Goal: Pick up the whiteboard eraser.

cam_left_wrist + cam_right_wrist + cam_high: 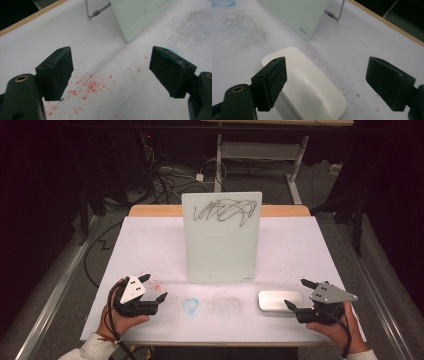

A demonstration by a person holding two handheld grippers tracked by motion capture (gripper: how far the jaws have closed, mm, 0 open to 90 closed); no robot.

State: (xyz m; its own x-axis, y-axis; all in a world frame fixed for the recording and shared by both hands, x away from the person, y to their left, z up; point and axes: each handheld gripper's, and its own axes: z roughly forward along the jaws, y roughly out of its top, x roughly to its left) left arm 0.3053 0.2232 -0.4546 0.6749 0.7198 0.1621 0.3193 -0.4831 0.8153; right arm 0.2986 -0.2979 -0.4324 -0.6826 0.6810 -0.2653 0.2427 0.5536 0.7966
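On the left of the high view, the left gripper (152, 287) rests on the white table (150, 245), held in the person's left hand (122, 317), and its 2 jaws stand wide apart with nothing between them. In the left gripper view, red specks (88, 86) lie scattered on the table between and just ahead of those jaws. To the right of that gripper, a small blue smudge (190, 305) and then a grey smudge (225, 305) mark the table near its front edge. Behind them, at the middle of the table, a pale green board (221, 237) stands upright with a black scribble (227, 210) across its top; the gripper views show a thin metal stand (96, 12) propping it from behind. Further right, a white rounded eraser (280, 300) lies flat on the table, just in front of the board's right corner. The right gripper (300, 294), held in the right hand (337, 327), sits just right of the eraser, jaws spread open and gripping nothing. In the right gripper view, 1 jaw hangs over the near part of the eraser (312, 82) while the other stands well off it above bare table, where a few more red specks lie.
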